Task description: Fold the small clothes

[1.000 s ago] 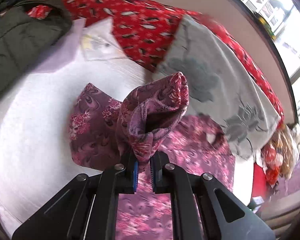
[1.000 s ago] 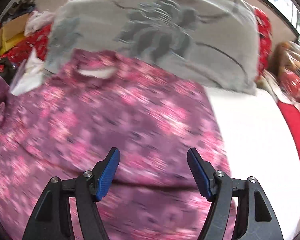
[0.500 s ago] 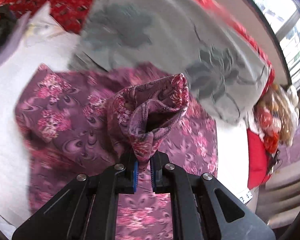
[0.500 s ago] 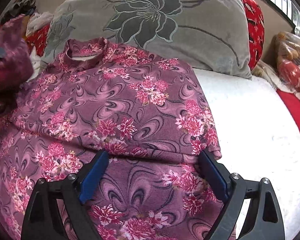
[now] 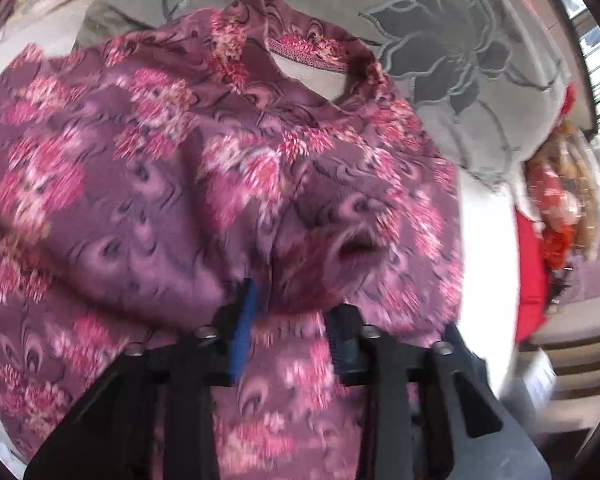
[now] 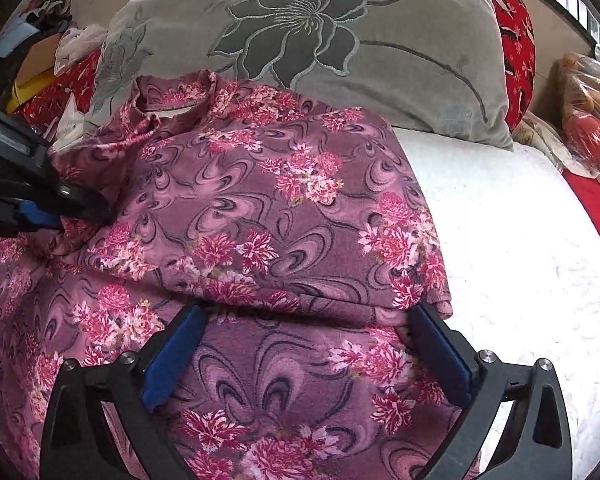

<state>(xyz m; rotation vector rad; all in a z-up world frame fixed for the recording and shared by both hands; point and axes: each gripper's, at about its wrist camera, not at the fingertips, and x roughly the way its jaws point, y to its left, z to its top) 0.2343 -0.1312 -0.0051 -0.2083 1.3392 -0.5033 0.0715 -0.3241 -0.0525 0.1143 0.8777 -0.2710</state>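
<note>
I am seeing the purple floral top [image 6: 268, 216] lying on the white bed [image 6: 520, 240], its collar end resting against the grey flower-embroidered pillow [image 6: 340, 32]. One side is lying folded over the body, forming a straight edge across the garment. My left hand-held gripper [image 5: 288, 332] is sitting with its jaws parted; a bunched sleeve is lying between them, and through the motion blur I cannot tell whether the pads are pinching it. In the right wrist view that gripper is entering from the left edge, over the fabric. My right hand-held gripper [image 6: 304, 344] is standing wide open, fingers straddling the folded edge, gripping nothing. A red patterned cushion [image 6: 516, 40] is showing behind the pillow.
</note>
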